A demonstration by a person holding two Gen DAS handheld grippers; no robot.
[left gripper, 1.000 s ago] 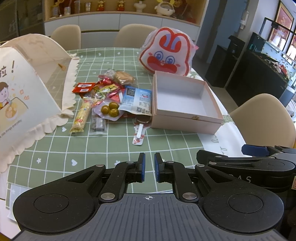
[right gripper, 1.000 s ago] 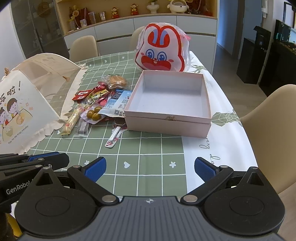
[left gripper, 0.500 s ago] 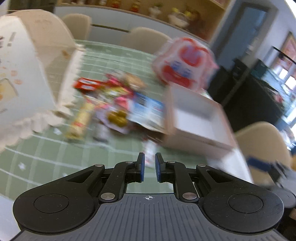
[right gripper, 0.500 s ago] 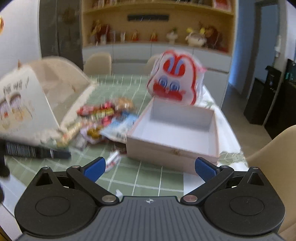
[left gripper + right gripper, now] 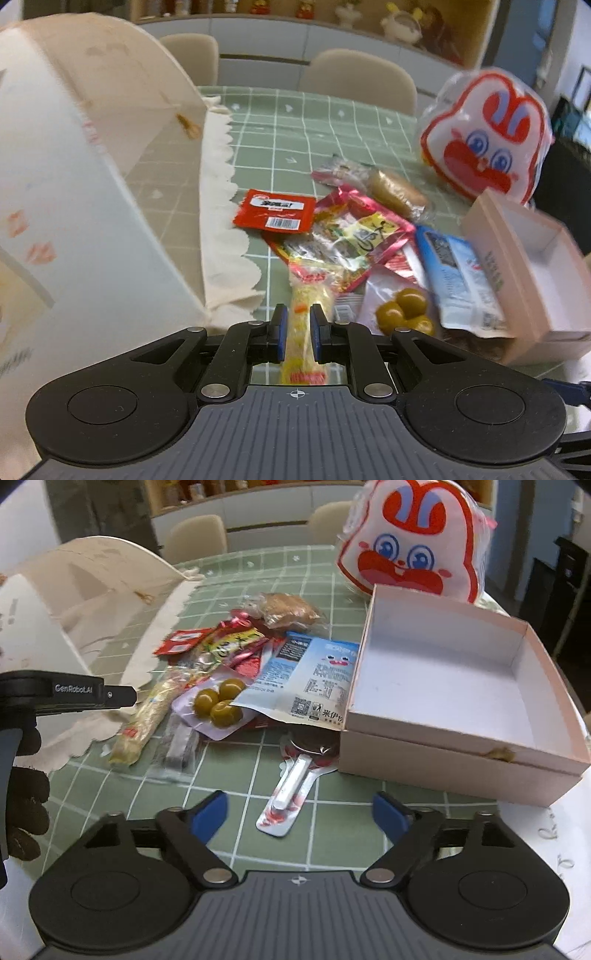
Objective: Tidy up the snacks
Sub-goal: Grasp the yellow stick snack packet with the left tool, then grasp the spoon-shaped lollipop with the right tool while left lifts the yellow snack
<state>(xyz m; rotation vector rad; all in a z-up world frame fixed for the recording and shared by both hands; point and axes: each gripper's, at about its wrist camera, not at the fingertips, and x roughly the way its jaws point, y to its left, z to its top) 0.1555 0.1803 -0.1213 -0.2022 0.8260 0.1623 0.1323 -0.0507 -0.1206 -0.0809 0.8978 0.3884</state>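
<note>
Snack stick point(image 5: 303, 325) between left claw point(image 5: 297, 334) fingers.

Green tablecloth point(image 5: 236, 760), white grid. Pale pink box point(image 5: 454, 764), white inside. Rabbit bag point(image 5: 410, 542) red-white, blue eyes. Yellow snack stick point(image 5: 306, 325); red packet point(image 5: 275, 211); olive-green plums point(image 5: 218, 701); blue-white pouch point(image 5: 310, 675).

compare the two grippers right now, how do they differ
The left gripper has its jaws nearly together, with the long yellow snack stick lying between them; whether they pinch it is unclear. The right gripper has its jaws spread wide and holds nothing, with the lollipop on the table beyond it. Both have blue pads and point toward the snack pile.
</note>
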